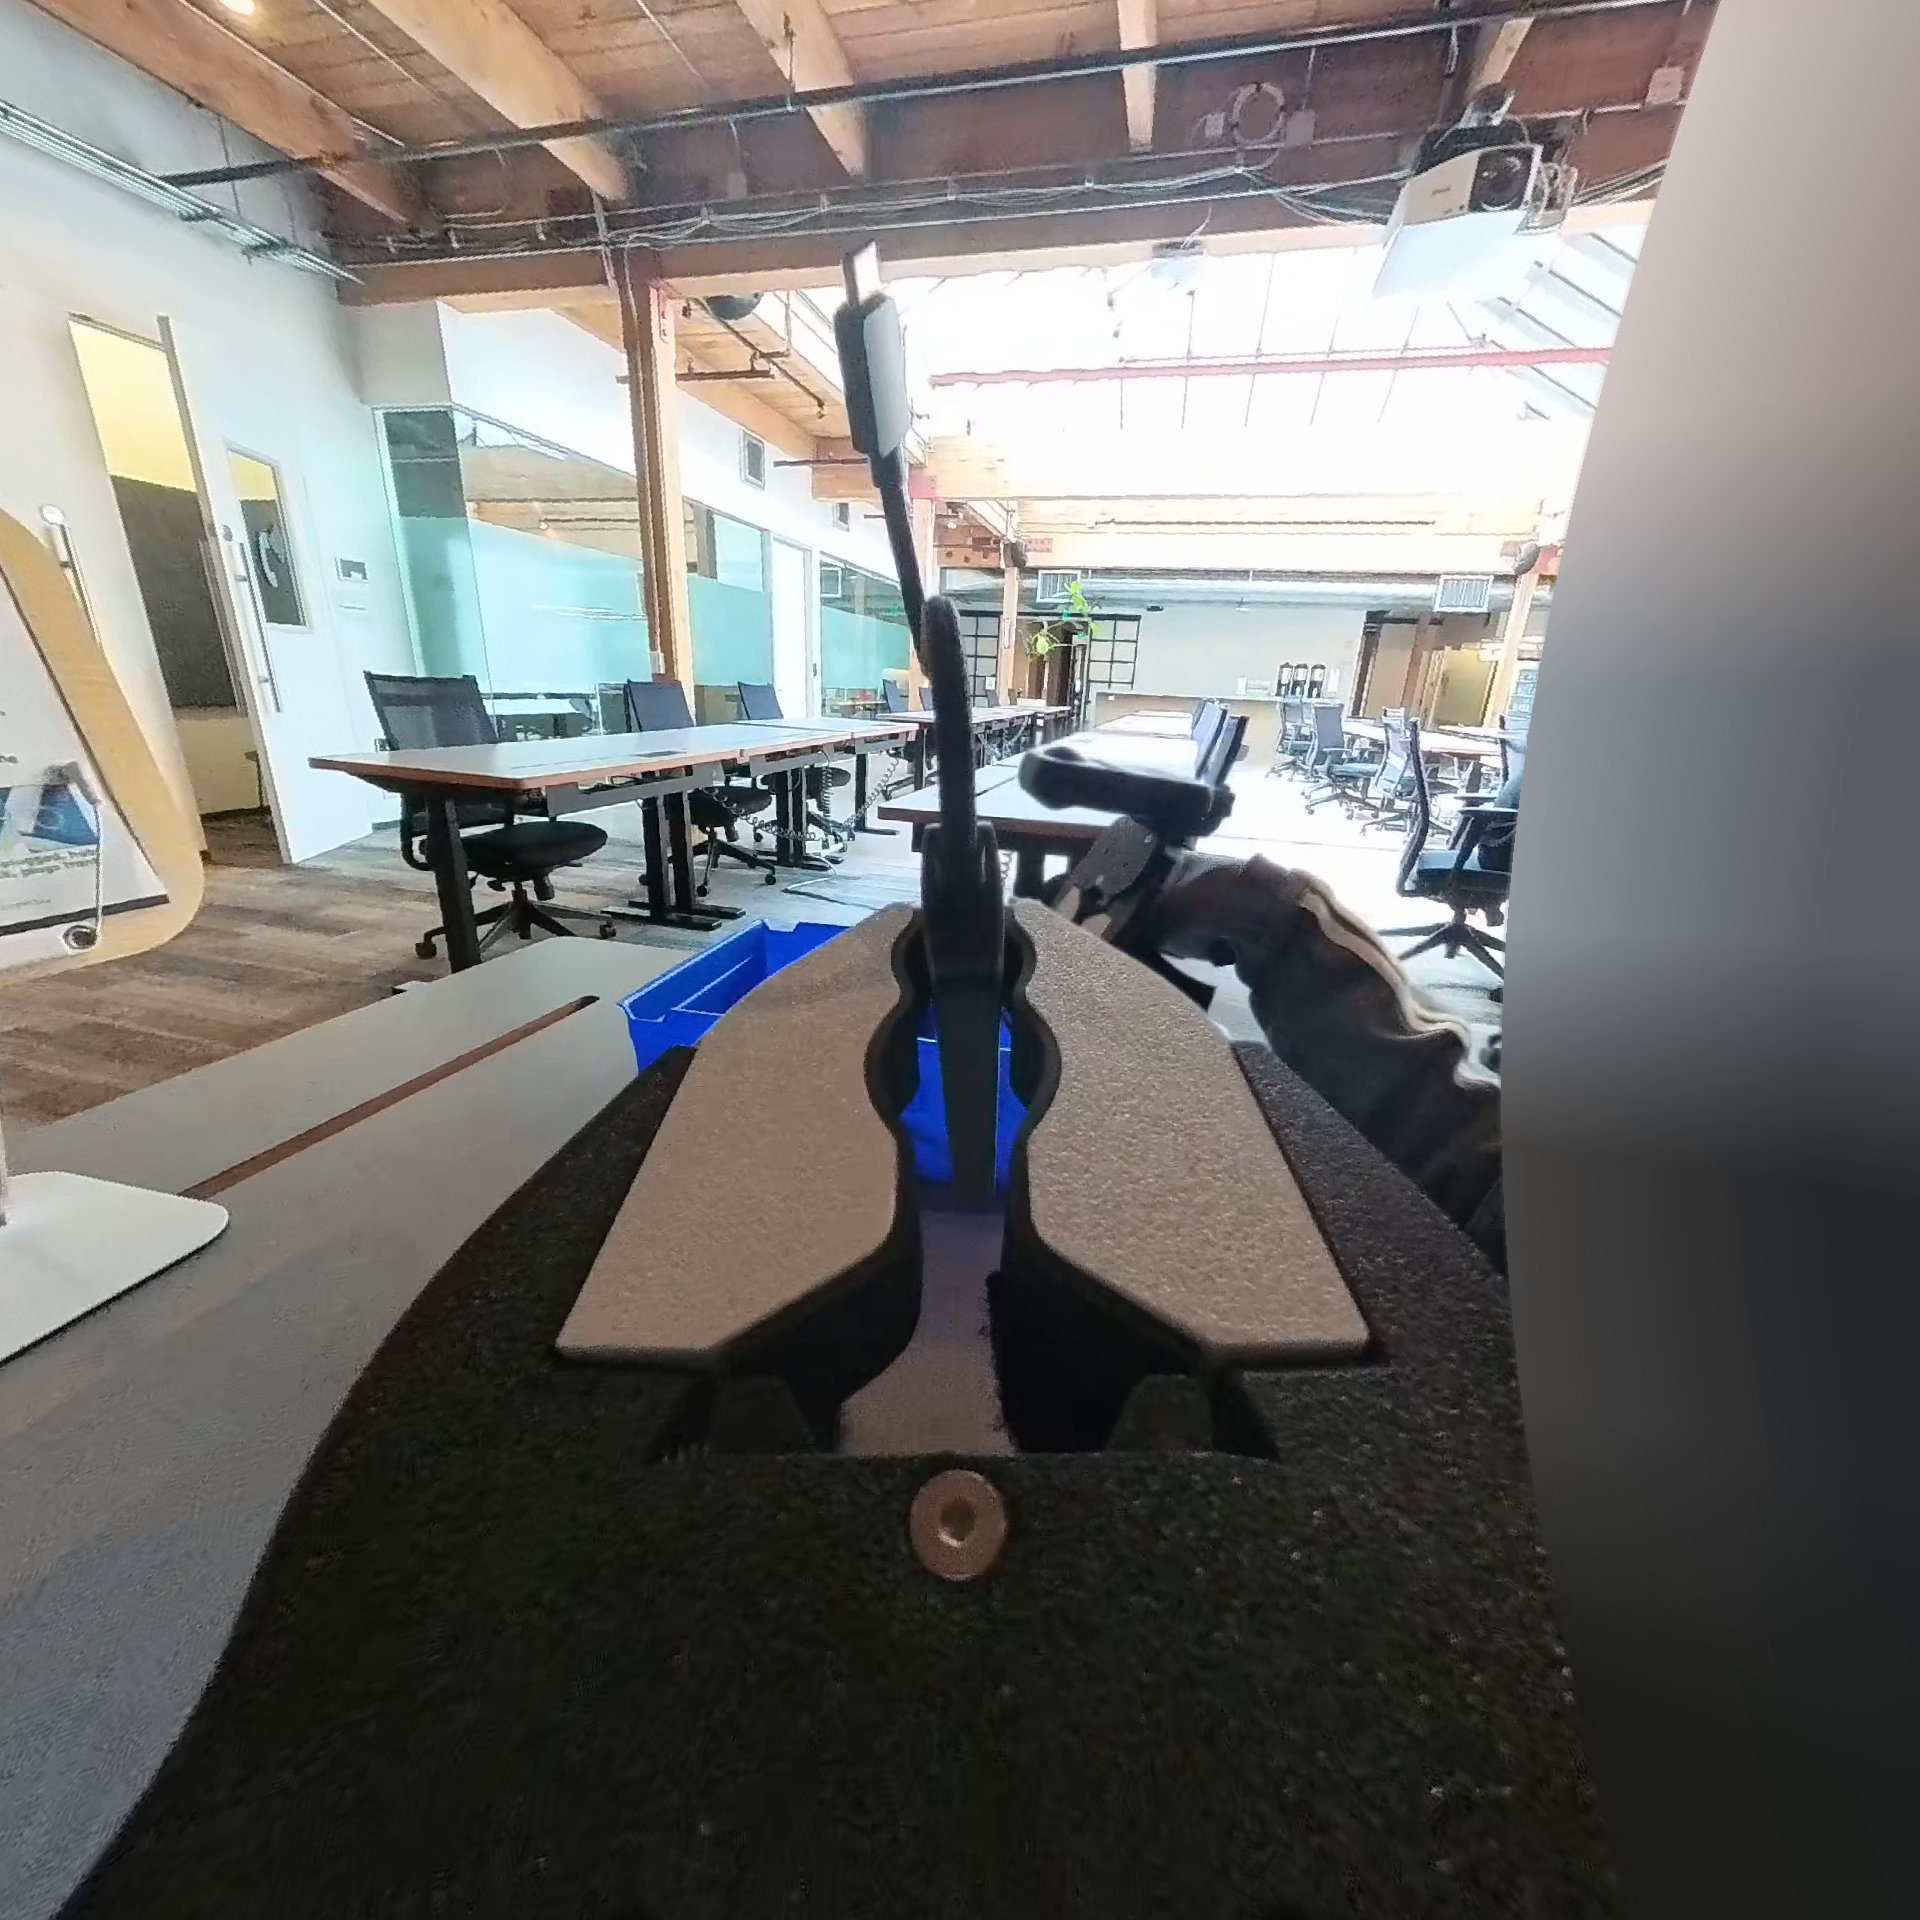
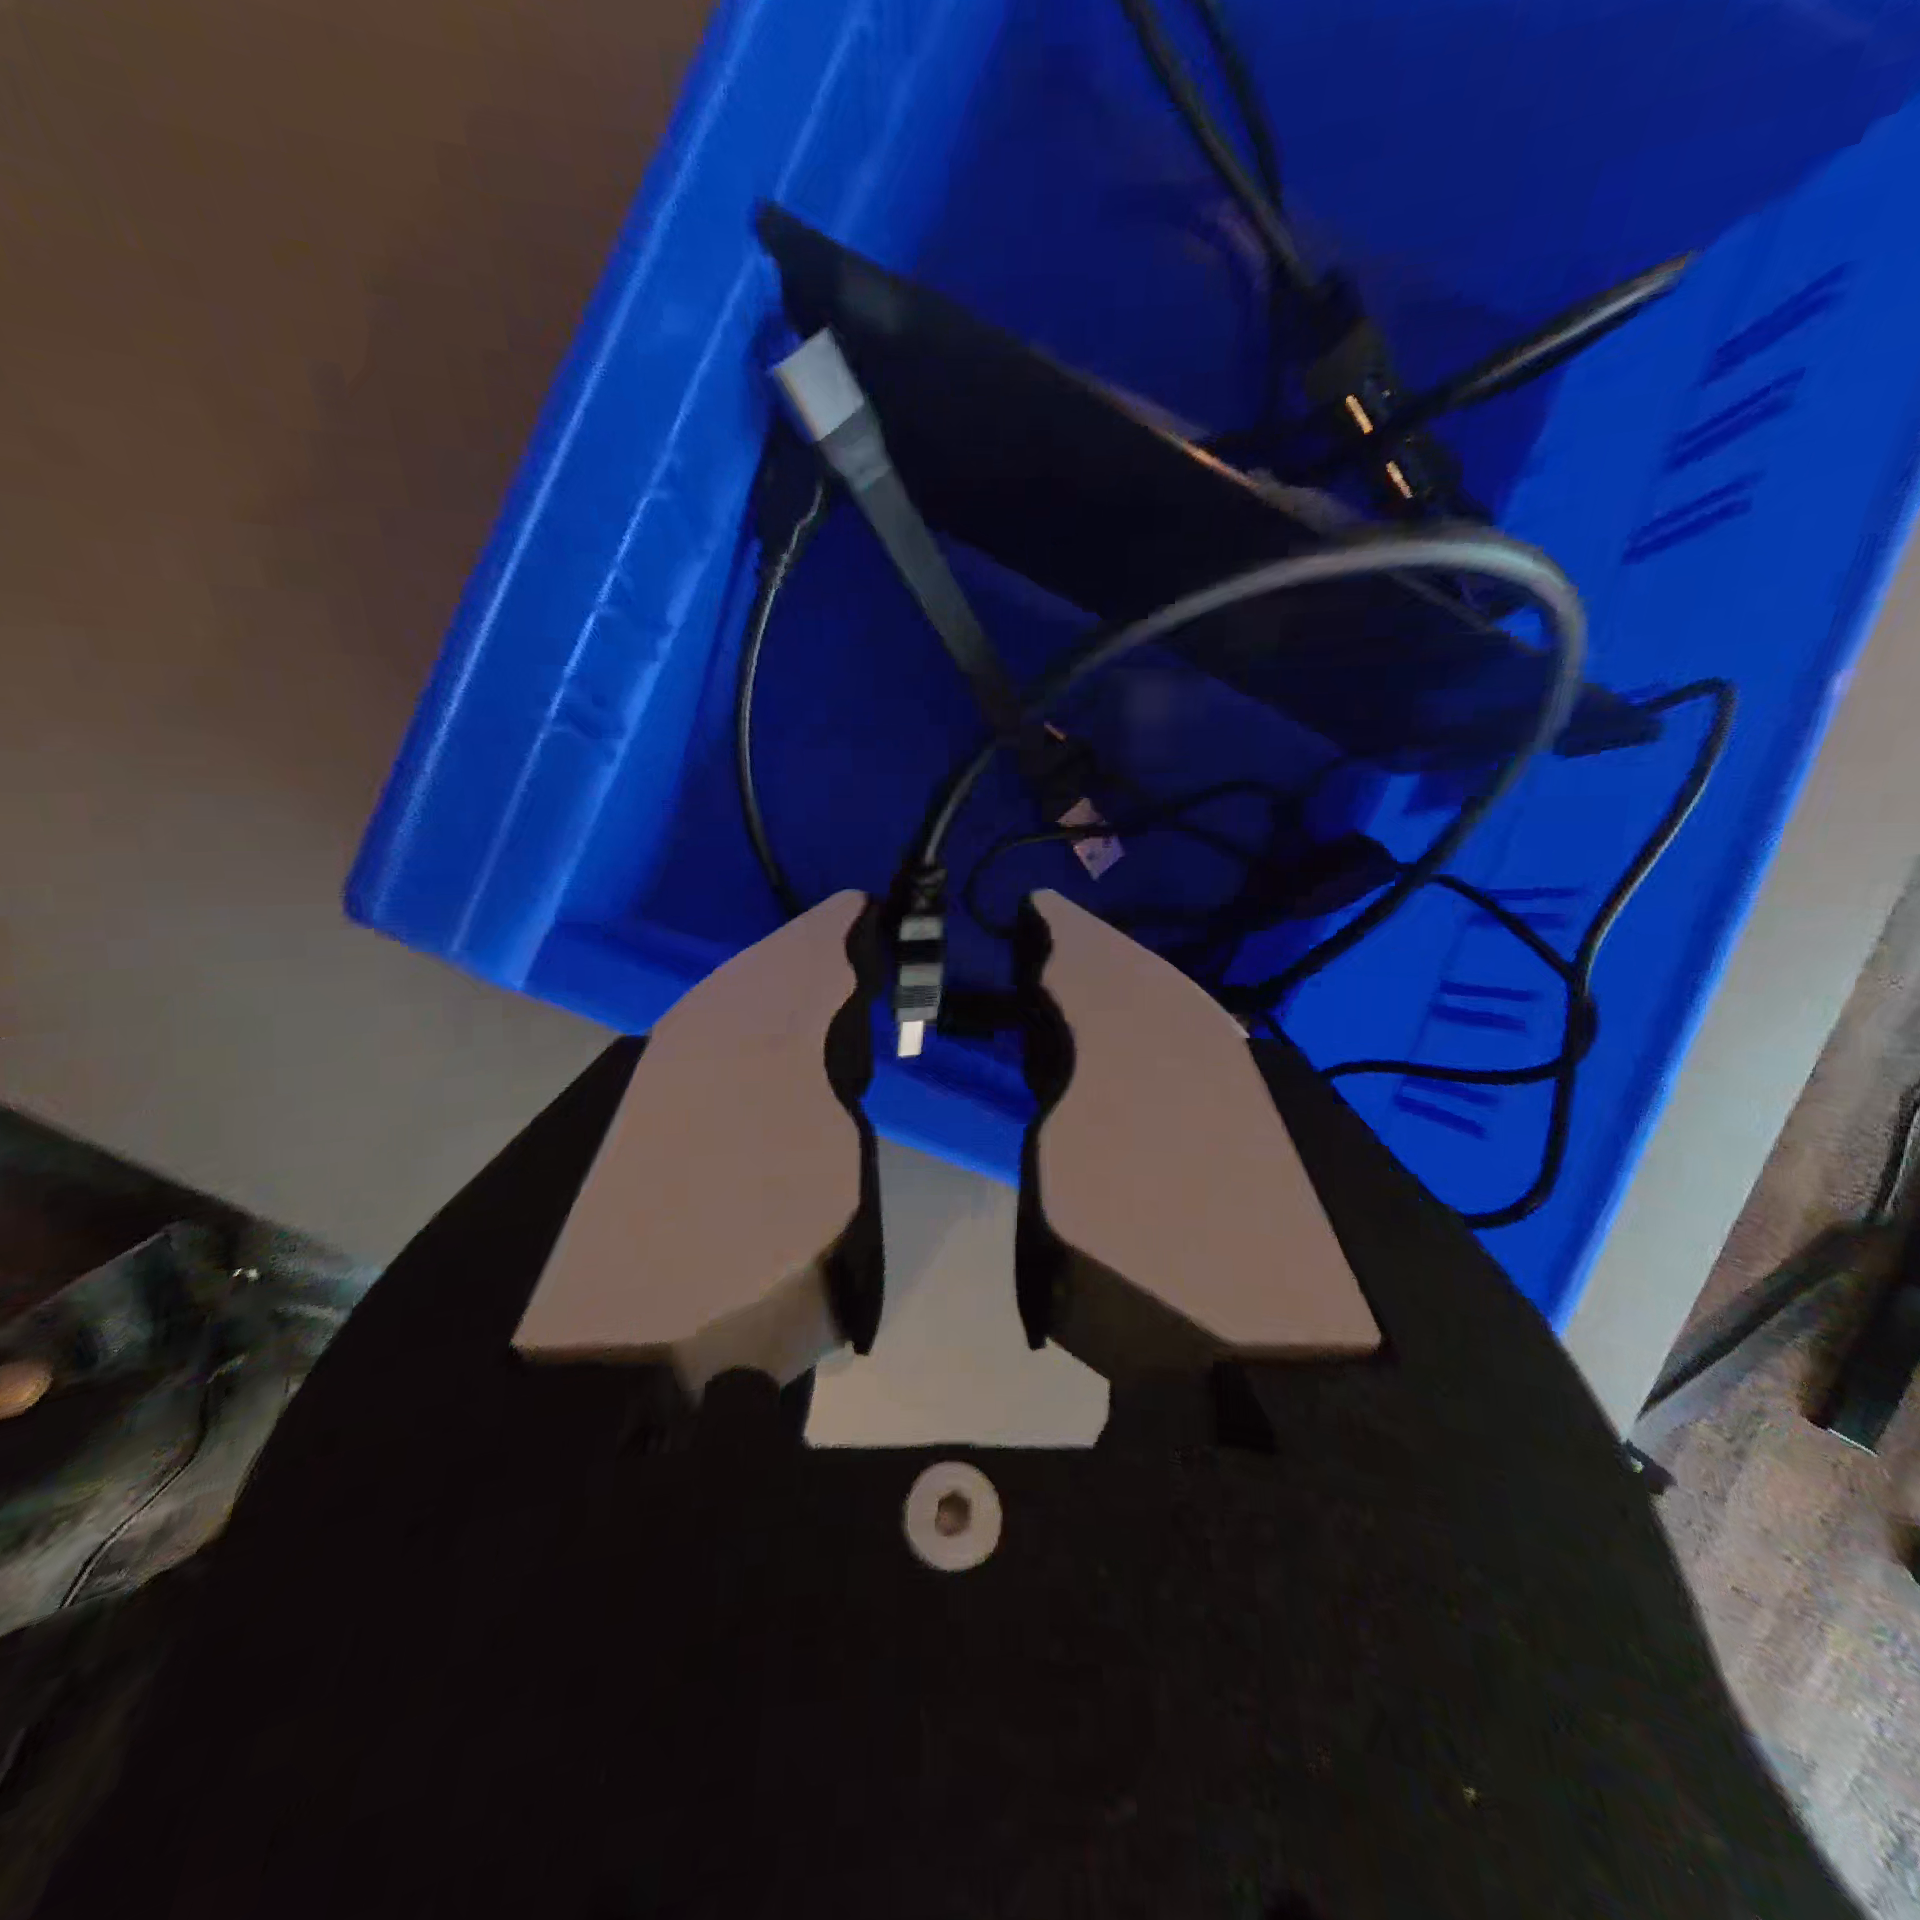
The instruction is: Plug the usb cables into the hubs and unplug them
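While my left claw [image 1: 961,997] is clamping a black cable [image 1: 940,717] pointing to 12 o'clock, my right claw [image 2: 945,961] is hanging open over a connector [image 2: 920,987] in the blue bin [image 2: 582,644]; next, I judge, closing on it.

The left gripper [image 1: 961,935] sits above the near edge of the table [image 1: 312,1091], with the bin [image 1: 707,987] directly ahead of and below its fingers. A cable [image 1: 940,727] rises from between those fingers, and its plug [image 1: 871,364] stands at the top. A monitor base [image 1: 94,1247] rests on the table to the left. Rows of desks [image 1: 582,769] and chairs [image 1: 499,821] stand behind the bin.

The right gripper [image 2: 948,935] hangs over the near rim of the bin [image 2: 582,644]. A connector [image 2: 920,987] lies between its fingers (contact cannot be confirmed). Inside the bin, a flat hub [image 2: 1091,478] leans across the middle, a flat plug [image 2: 821,400] lies at its left end, and loose cables [image 2: 1538,935] lie to the right.
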A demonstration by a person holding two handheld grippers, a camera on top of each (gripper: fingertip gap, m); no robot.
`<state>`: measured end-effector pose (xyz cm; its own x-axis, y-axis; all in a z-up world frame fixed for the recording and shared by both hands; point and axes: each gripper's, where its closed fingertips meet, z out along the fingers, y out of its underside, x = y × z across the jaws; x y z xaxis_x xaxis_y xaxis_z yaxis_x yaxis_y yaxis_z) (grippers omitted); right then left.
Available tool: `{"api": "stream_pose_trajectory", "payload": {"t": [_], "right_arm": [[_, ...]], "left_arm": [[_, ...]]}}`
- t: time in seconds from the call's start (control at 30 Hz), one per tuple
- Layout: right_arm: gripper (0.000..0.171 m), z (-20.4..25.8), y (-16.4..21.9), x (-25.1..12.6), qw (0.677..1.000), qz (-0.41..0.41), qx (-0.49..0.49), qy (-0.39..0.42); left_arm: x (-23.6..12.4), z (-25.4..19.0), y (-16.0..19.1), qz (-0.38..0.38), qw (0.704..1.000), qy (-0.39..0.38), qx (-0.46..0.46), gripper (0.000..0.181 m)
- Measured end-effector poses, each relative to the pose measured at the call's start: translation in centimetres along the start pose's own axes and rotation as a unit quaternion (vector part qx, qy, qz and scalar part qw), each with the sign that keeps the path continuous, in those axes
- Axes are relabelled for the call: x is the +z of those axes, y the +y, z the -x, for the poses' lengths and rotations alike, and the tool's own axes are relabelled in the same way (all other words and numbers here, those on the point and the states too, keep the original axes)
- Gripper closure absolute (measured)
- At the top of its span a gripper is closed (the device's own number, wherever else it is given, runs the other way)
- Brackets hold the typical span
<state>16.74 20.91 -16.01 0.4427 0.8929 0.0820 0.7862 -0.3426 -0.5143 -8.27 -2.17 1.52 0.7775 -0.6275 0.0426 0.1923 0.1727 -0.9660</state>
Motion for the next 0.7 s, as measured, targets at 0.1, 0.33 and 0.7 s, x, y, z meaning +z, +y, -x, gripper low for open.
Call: {"api": "stream_pose_trajectory", "payload": {"t": [0.1, 0.33, 0.7], "right_arm": [[0.107, -0.5, -1.1, 0.0, 0.999, -0.031, -0.001, 0.018], [0.052, -0.7, -6.1, -4.5, 0.976, -0.19, -0.05, 0.09], [0.085, 24.7, -12.8, -10.0, 0.826, -0.374, -0.252, -0.339]], "left_arm": [[-0.1, 0.3, 0.0, -0.001, 1.0, -0.003, -0.003, 0.169], [0.1, 0.8, 0.4, -0.005, 1.0, -0.005, -0.026, 0.169], [1.5, -0.8, 1.7, -0.01, 0.996, 0.038, -0.084, 0.169]]}}
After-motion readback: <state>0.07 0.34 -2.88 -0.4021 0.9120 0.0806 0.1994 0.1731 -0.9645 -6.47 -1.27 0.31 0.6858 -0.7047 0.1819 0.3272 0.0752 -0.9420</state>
